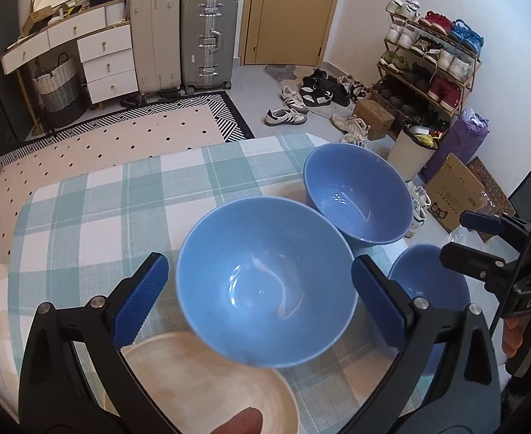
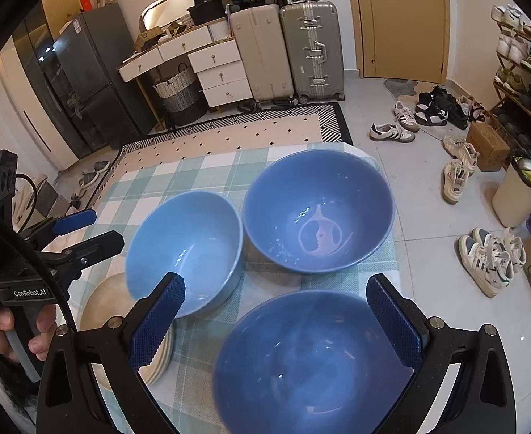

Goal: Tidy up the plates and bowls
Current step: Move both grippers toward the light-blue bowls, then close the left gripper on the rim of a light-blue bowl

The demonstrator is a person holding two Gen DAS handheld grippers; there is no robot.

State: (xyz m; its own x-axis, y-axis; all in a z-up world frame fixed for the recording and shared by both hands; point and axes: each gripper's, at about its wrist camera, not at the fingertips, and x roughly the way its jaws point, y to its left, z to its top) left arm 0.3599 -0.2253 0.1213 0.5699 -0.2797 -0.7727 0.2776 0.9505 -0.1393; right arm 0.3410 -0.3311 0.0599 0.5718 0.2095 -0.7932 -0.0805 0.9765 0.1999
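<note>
Three blue bowls stand on a table with a checked cloth [image 1: 120,209] [image 2: 193,170]. My left gripper [image 1: 258,262] [image 2: 106,225] is open, and the left bowl [image 1: 265,282] [image 2: 185,253] shows between its fingers, tilted, its near side over a stack of beige plates [image 1: 207,387] [image 2: 109,311]. I cannot tell whether the fingers touch that bowl. My right gripper [image 2: 276,279] [image 1: 453,235] is open above the near right bowl [image 2: 316,361] [image 1: 428,282]. The far bowl [image 1: 359,199] [image 2: 319,213] sits alone near the table's far right corner.
A person's hands [image 2: 12,329] [image 1: 529,332] hold the gripper handles. Off the table's right edge are a white bin [image 1: 412,155], cardboard boxes [image 1: 453,191] and loose shoes [image 2: 489,260]. A patterned rug [image 1: 120,137] lies beyond the far edge.
</note>
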